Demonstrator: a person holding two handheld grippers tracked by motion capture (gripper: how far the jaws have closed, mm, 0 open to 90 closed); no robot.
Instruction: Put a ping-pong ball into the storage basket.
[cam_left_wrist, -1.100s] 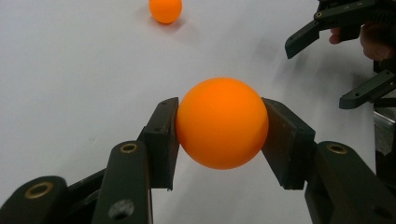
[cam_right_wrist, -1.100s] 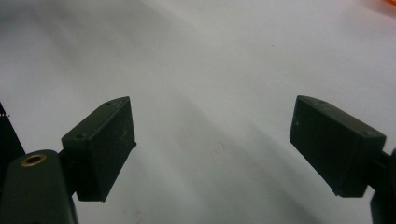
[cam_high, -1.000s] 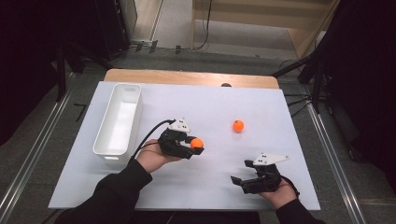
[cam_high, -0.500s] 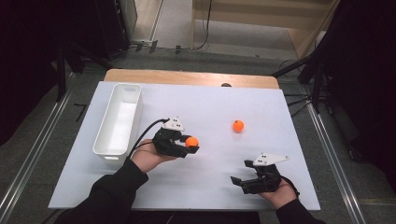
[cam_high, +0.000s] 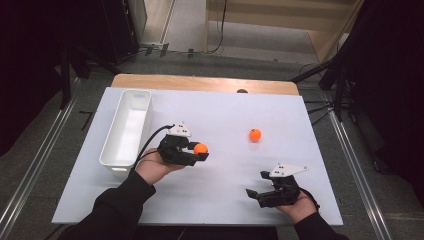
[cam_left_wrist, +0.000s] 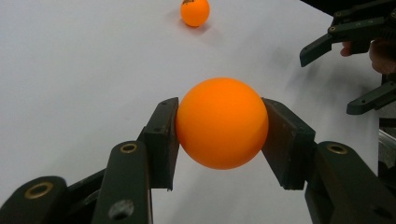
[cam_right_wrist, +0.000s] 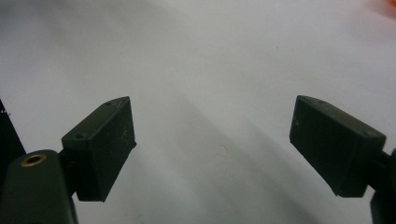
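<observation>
Ball clamped, left gripper; tray beside.

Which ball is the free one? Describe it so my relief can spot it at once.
Start at the white sheet on the table; the white bin stands along its left side. The free ball lies right of centre on bare sheet. The other ball is clamped in the left gripper, while this one sits alone, untouched.

Grey floor surrounds the white-topped table; dark surroundings.
</observation>
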